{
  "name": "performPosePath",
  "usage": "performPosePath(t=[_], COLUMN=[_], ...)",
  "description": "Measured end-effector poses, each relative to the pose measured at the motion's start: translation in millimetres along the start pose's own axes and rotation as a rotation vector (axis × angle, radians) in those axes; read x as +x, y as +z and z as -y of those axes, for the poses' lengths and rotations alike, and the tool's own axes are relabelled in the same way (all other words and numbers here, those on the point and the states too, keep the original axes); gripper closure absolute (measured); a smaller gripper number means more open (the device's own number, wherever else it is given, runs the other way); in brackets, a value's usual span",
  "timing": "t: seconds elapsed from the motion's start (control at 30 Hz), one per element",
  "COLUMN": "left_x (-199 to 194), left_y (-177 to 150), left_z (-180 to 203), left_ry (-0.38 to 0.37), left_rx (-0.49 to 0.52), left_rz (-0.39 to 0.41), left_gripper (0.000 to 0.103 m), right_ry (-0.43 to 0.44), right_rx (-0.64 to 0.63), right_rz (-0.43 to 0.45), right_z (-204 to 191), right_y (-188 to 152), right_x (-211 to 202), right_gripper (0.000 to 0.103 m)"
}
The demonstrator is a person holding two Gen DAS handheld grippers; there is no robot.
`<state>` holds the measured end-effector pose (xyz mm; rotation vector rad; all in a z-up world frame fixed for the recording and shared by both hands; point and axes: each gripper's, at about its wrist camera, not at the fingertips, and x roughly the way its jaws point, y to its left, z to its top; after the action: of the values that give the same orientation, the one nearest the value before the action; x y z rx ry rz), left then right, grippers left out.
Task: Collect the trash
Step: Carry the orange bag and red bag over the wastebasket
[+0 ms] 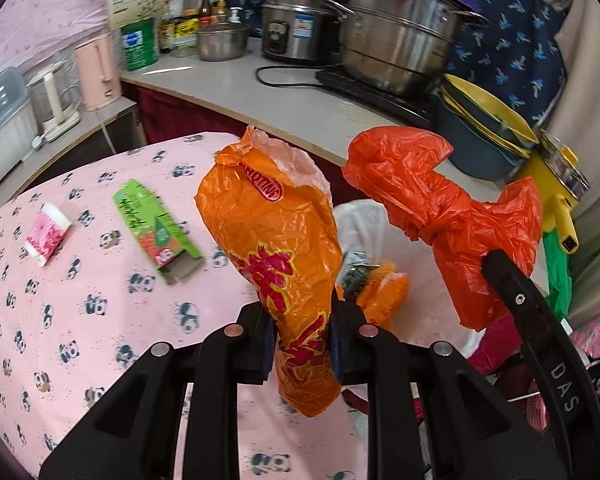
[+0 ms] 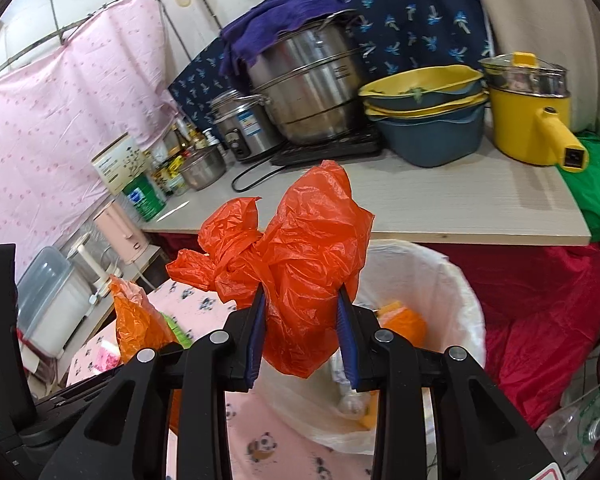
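Orange snack wrapper [image 1: 276,264] sits clamped in the left gripper [image 1: 300,344] at frame centre. The right gripper [image 2: 302,344] has its fingers [image 2: 256,336] pinching a knotted red plastic bag [image 2: 296,268] above the white-lined bin [image 2: 452,304].

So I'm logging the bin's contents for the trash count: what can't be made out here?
- Bin interior: right wrist view, the red bag in the right gripper hides most of it.
- Bin in left wrist view: behind the orange wrapper in the left gripper.
- Small wrapper: print blurred.

Left tool [image 1: 300,344] and right tool [image 2: 303,340] are both clamped, held aloft side by side.
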<state>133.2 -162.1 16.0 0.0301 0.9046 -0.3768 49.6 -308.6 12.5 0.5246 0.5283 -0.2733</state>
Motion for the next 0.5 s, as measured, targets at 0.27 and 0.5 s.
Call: performPosePath(t=[0.27,0.5], left_x=[14,27], left_y=[-4,-8], left_z=[43,65], left_ry=[-0.060,-0.075], left_rx=[0.074,0.113], left_rz=[-0.028,-0.051], left_gripper=[0.082,0.082], right_ry=[-0.066,-0.092], right_rx=[0.066,0.094], right_rz=[0.018,0.020], right_z=[46,69], right_y=[1,-2], right_x=[-12,-14], right_gripper=[0.072,0.072])
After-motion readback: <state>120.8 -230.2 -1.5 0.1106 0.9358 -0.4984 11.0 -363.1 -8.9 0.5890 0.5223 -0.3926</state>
